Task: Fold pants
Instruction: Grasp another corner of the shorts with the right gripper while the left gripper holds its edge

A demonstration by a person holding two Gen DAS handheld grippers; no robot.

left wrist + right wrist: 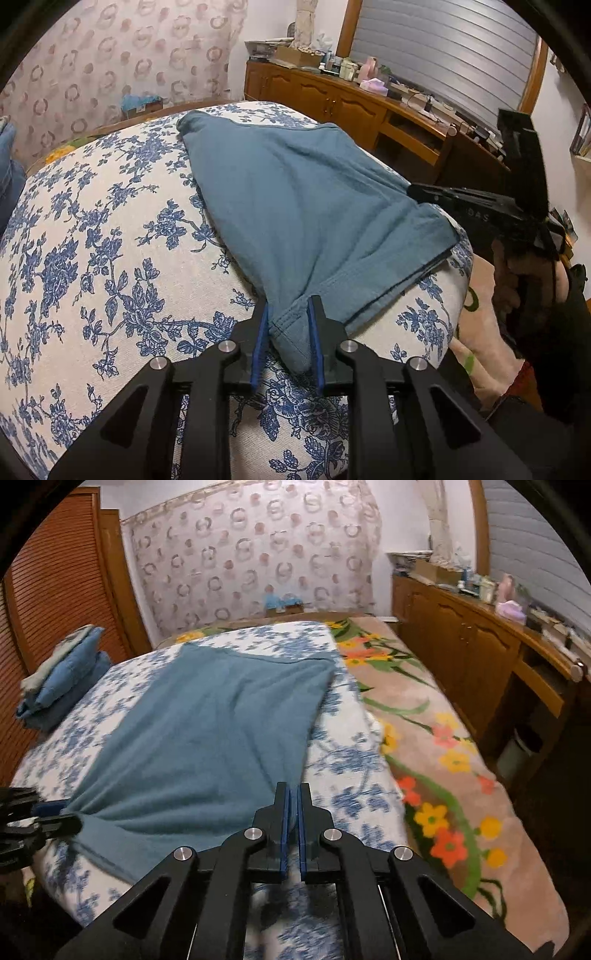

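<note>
Left gripper [289, 306]: its blue-padded fingers [261, 332] pinched a bunched, hemmed corner of the teal pants [295, 192], the fold of cloth wedged between the two pads.
Right gripper [294, 794]: jaws pressed nearly together on the near right edge of the pants, only a thin sliver of teal cloth showing between the blue pads [283, 812].
Right gripper from the left view: it reached in from the right to the pants' right-hand corner, with a hand [517, 273] around its handle.
Pants: lay spread lengthwise on the blue-flowered white sheet [92, 258], running away from both grippers, near end drawn taut between the two held corners.
Sheet: covered the bed on top of a beige blanket with orange and yellow flowers [443, 746].
Folded clothes [62, 672]: a blue stack at the far left of the sheet, well apart from the pants.
Wooden sideboard [472, 642]: stood along the right of the bed, its top cluttered.
</note>
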